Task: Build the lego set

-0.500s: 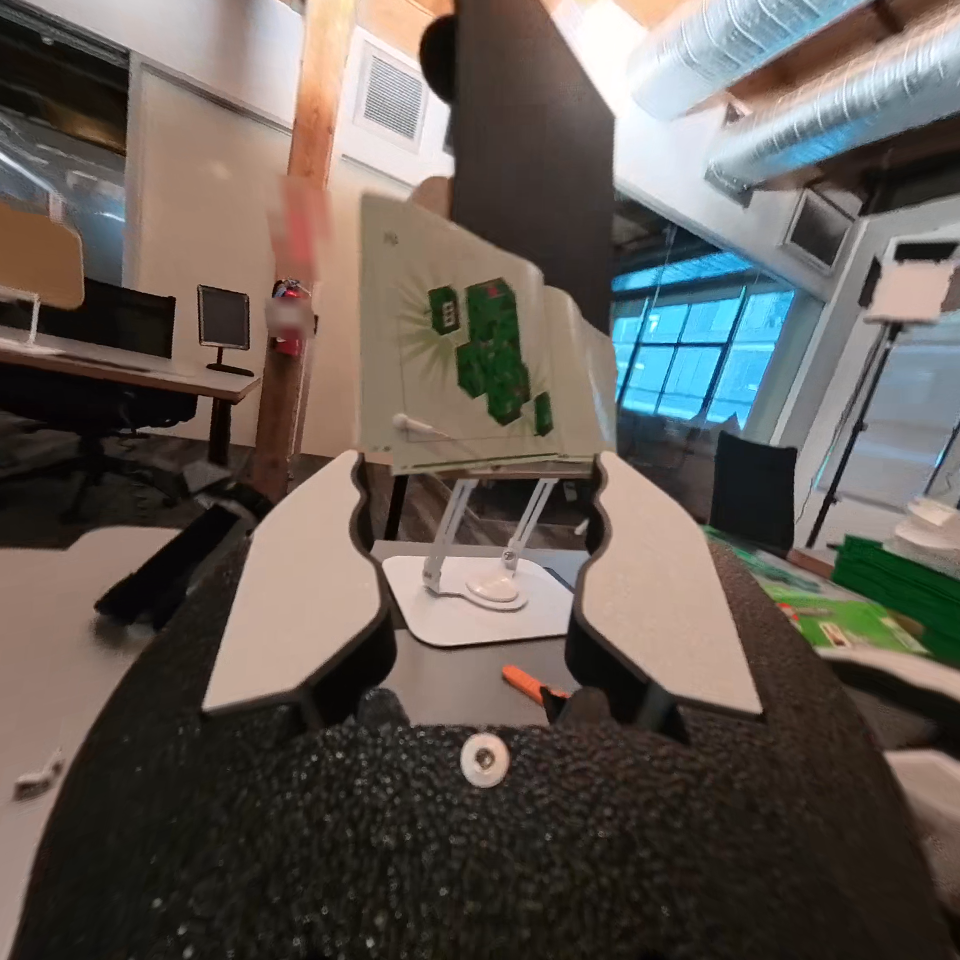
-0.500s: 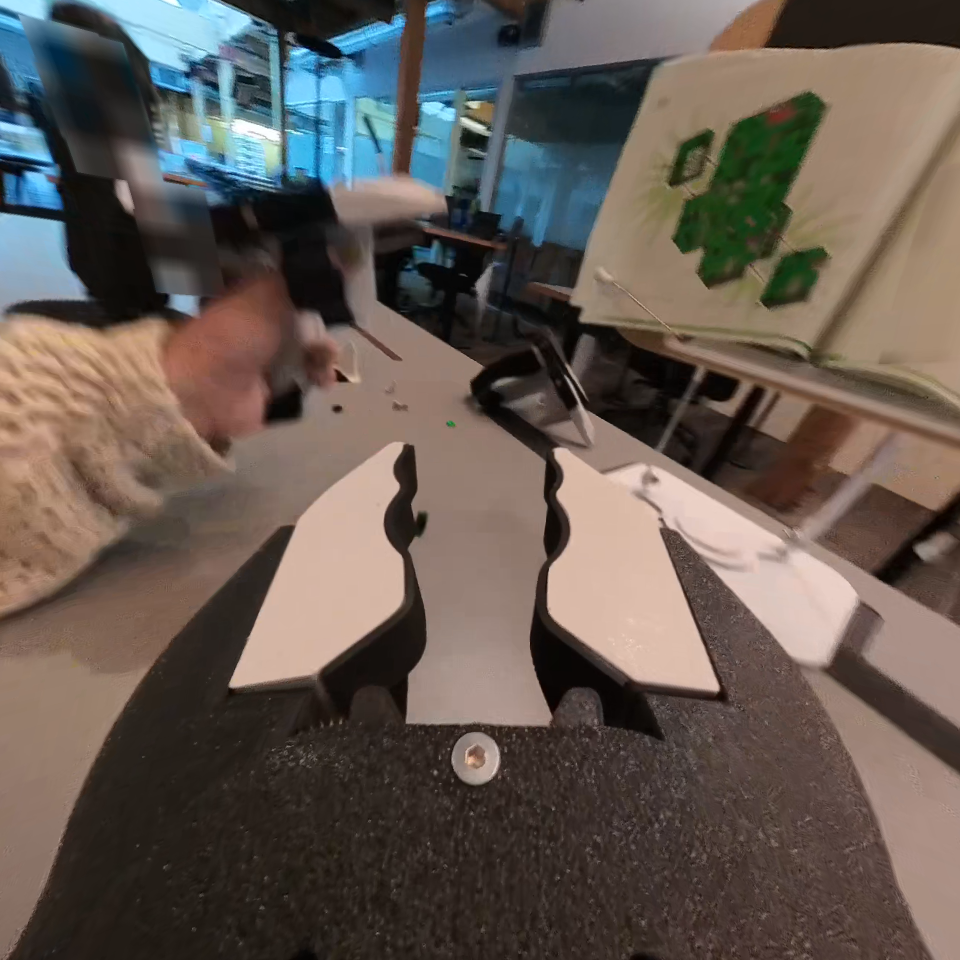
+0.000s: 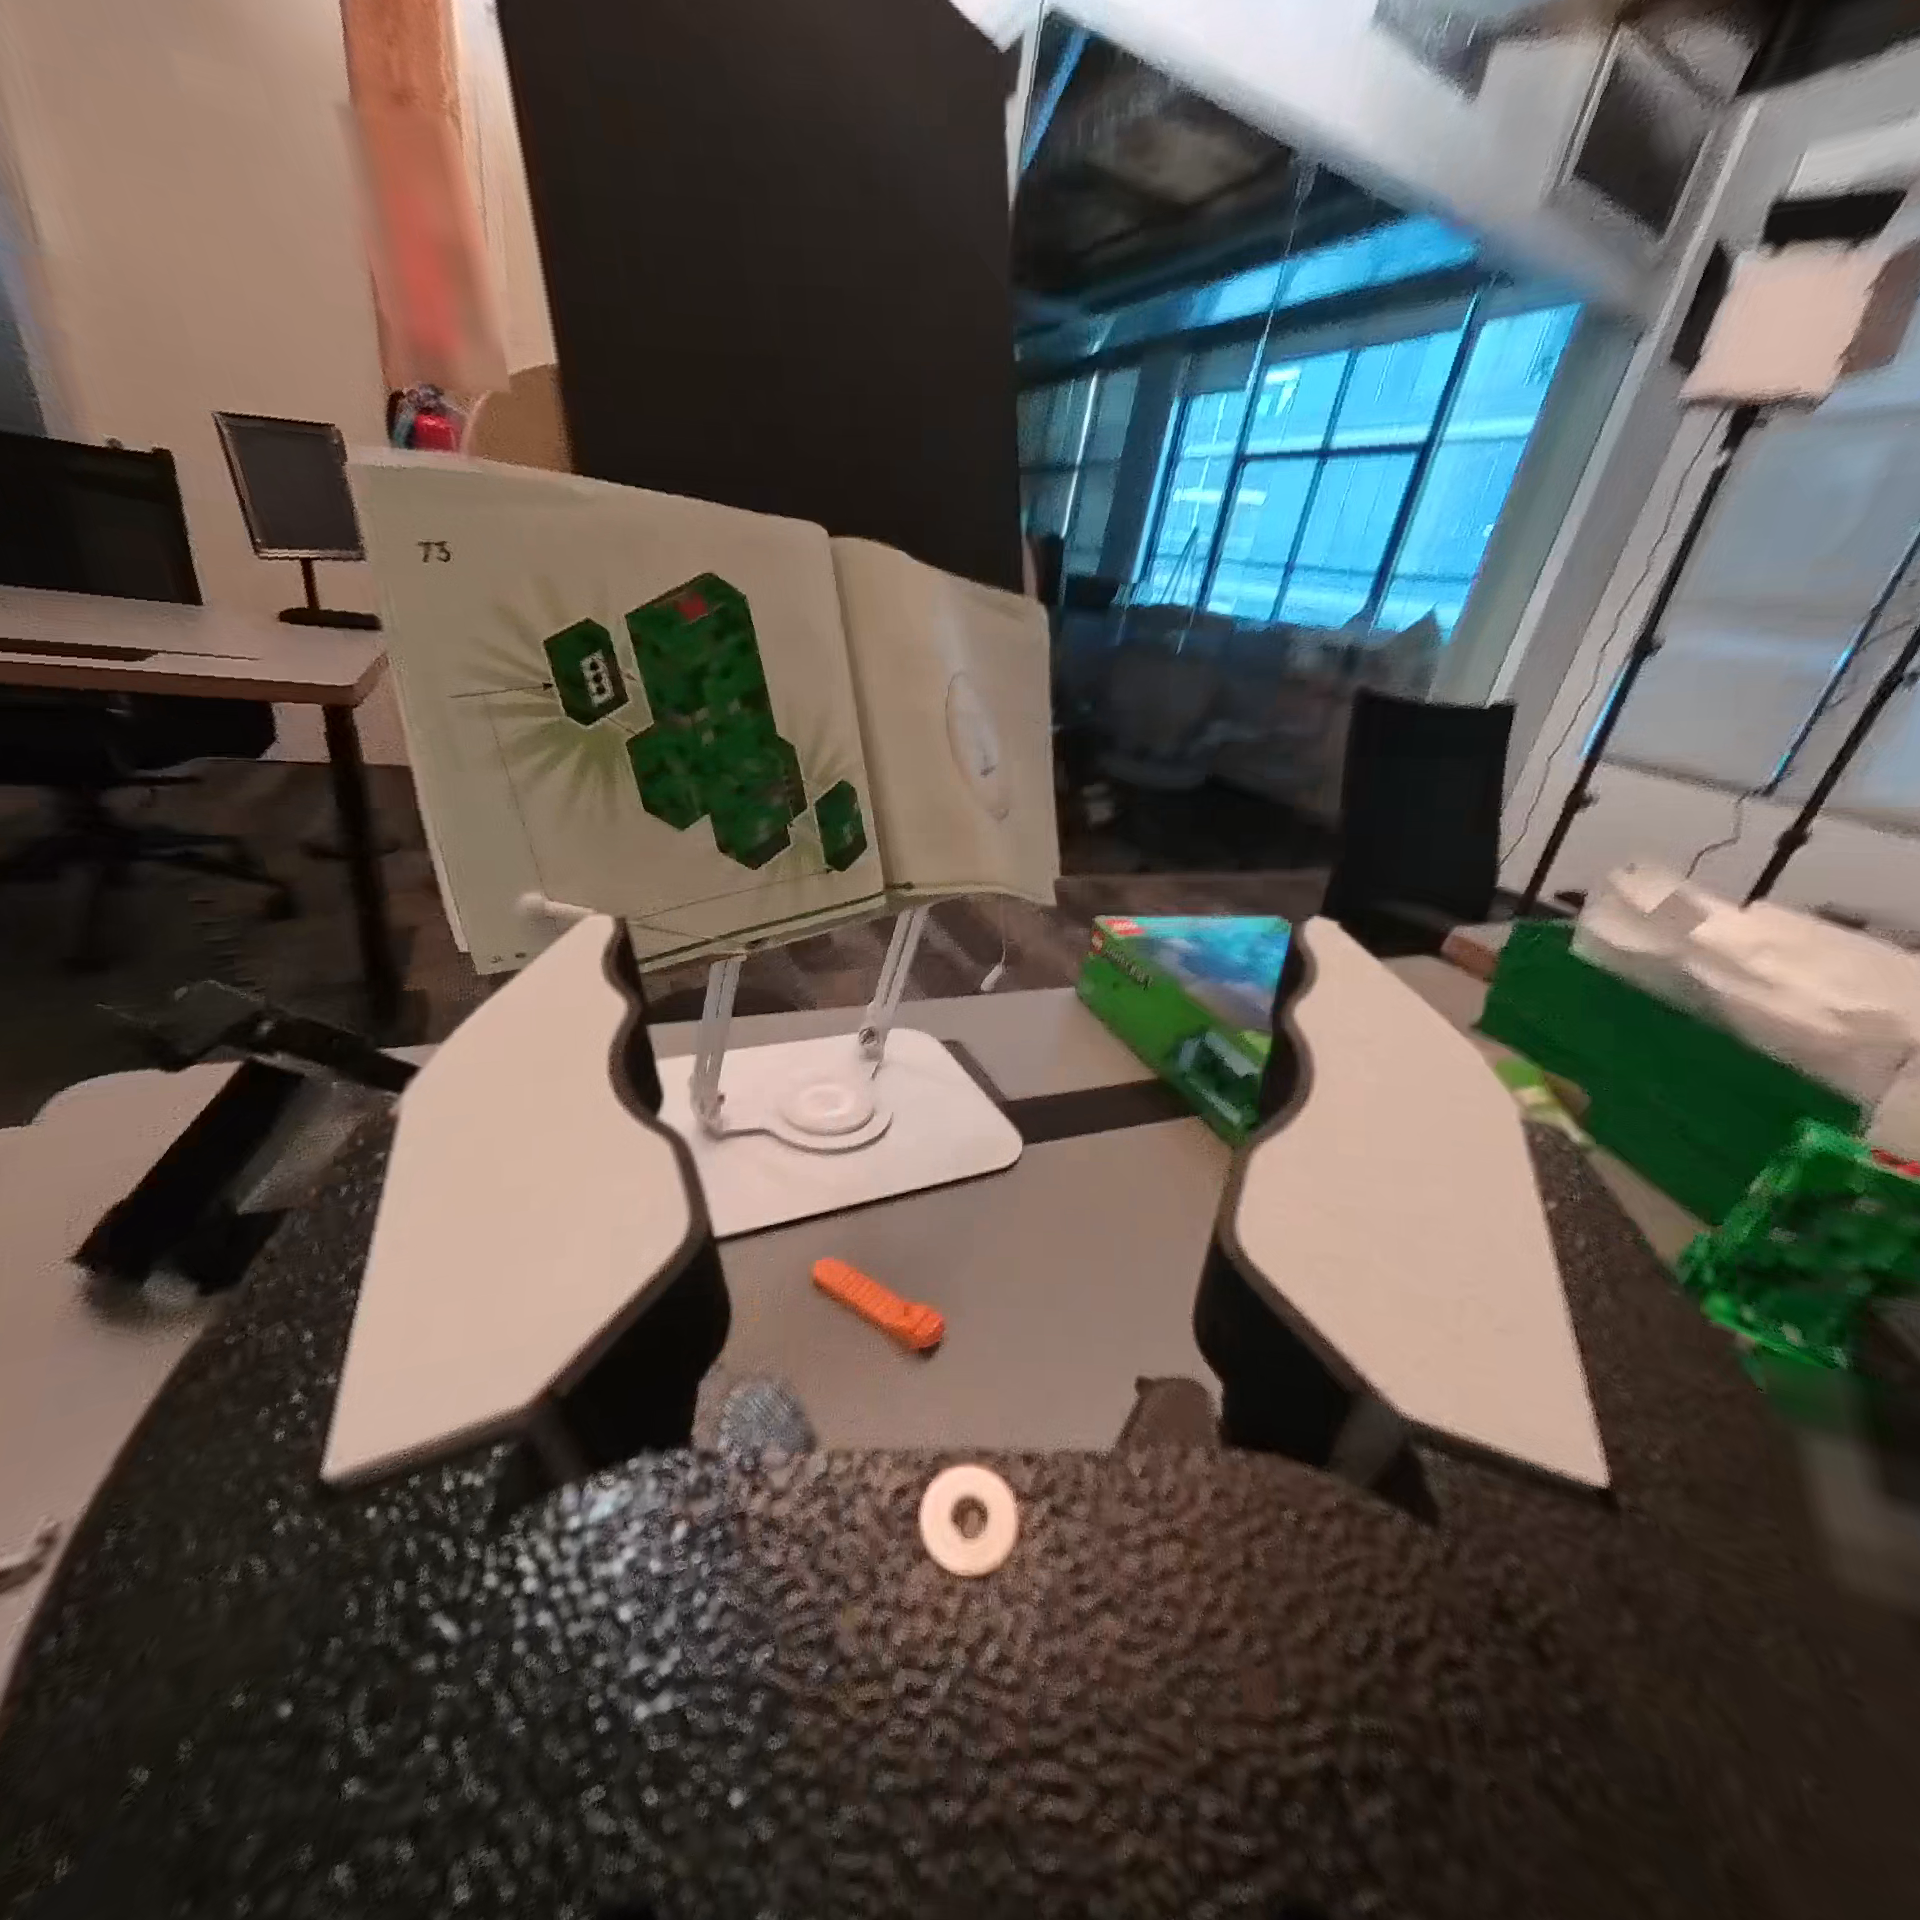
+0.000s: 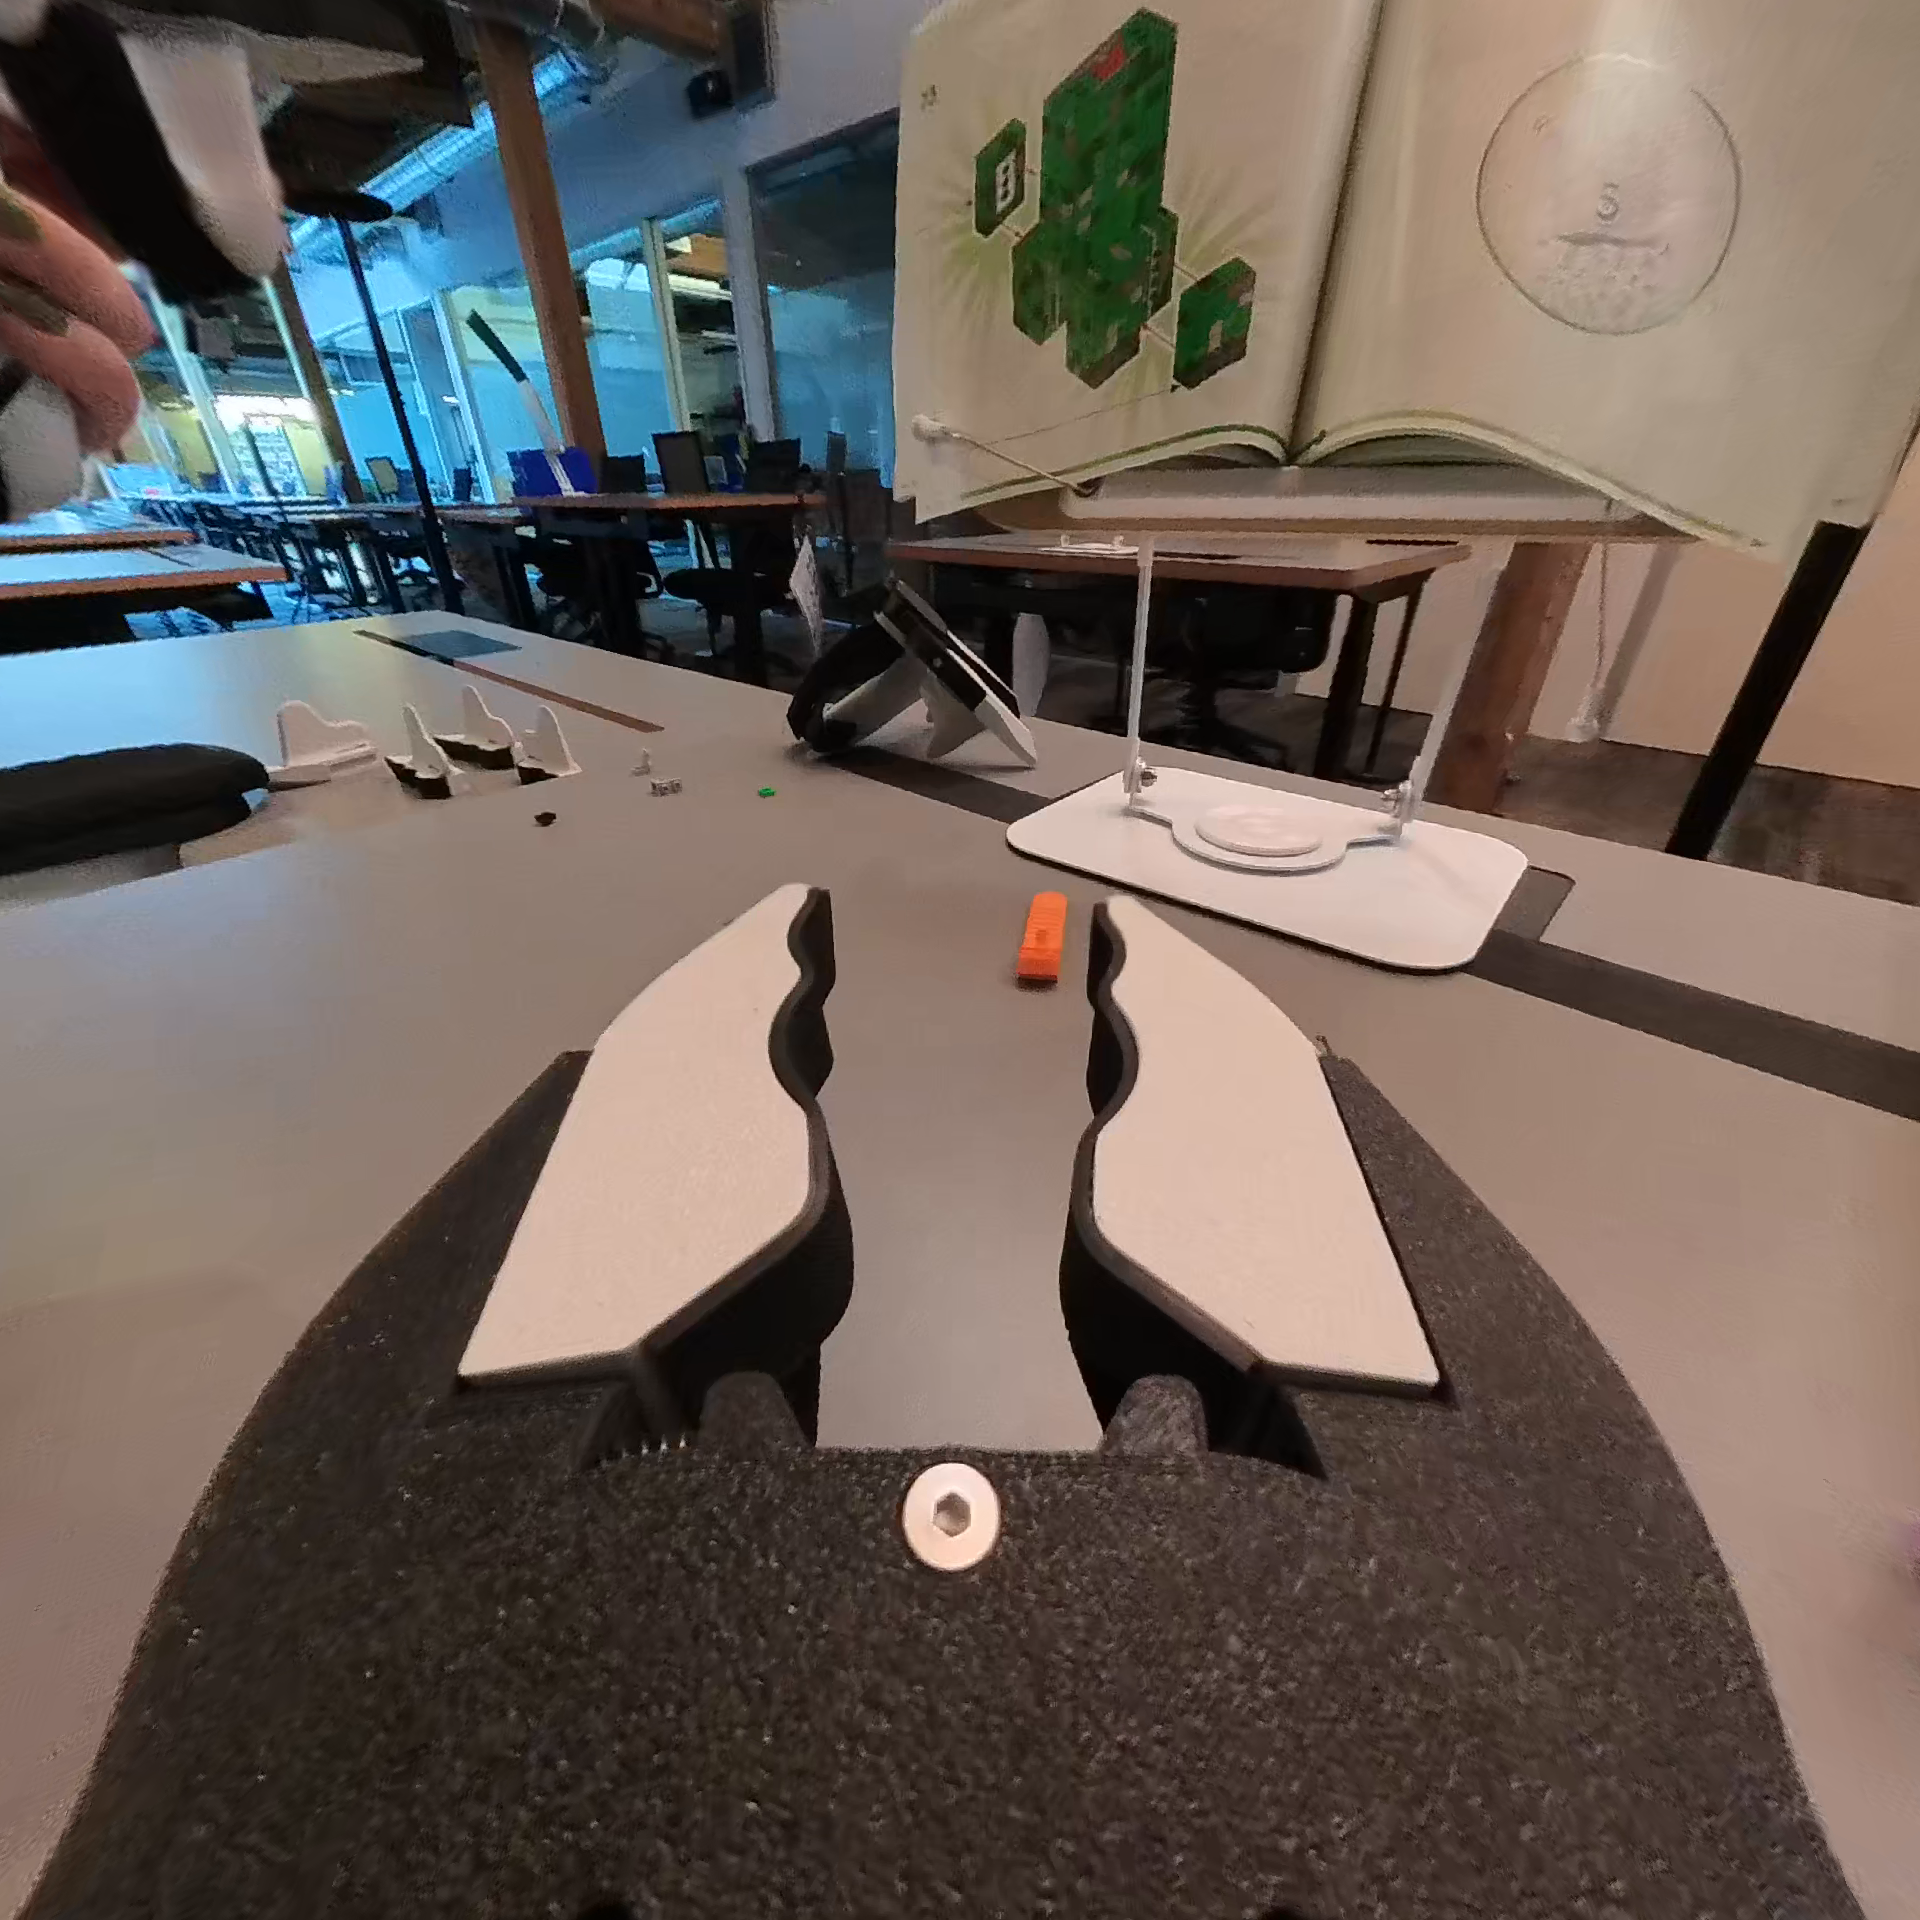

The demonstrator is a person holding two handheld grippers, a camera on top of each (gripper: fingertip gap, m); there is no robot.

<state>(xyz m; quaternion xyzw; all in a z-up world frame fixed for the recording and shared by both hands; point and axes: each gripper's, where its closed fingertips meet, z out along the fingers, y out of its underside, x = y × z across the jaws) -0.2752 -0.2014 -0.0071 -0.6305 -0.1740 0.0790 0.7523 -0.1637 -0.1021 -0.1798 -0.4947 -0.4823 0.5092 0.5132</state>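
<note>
My left gripper (image 3: 956,940) is wide open and empty, held above the grey table (image 3: 1039,1278). My right gripper (image 4: 956,899) is open and empty, low over the table (image 4: 416,987). An orange brick separator (image 3: 878,1292) lies on the table between the left fingers; in the right wrist view it (image 4: 1042,935) lies just ahead of the fingertips. An open instruction booklet (image 3: 665,717) on a white stand (image 3: 862,1122) shows a green build; it also shows in the right wrist view (image 4: 1122,239). A green lego build (image 3: 1808,1247) sits at the right, blurred.
A green lego box (image 3: 1195,997) and stacked green plates (image 3: 1662,1049) lie to the right. Small loose pieces (image 4: 665,784), spare white fingers (image 4: 478,743) and a tilted black-and-white device (image 4: 914,696) lie on the far table. A hand (image 4: 62,343) shows at the upper left. The tips of one gripper are about 25 cm away from the tips of the other.
My left gripper has opened wider and swung right and down, bringing the box and the green build into view. My right gripper has turned right; the hand has moved up and out to the left.
</note>
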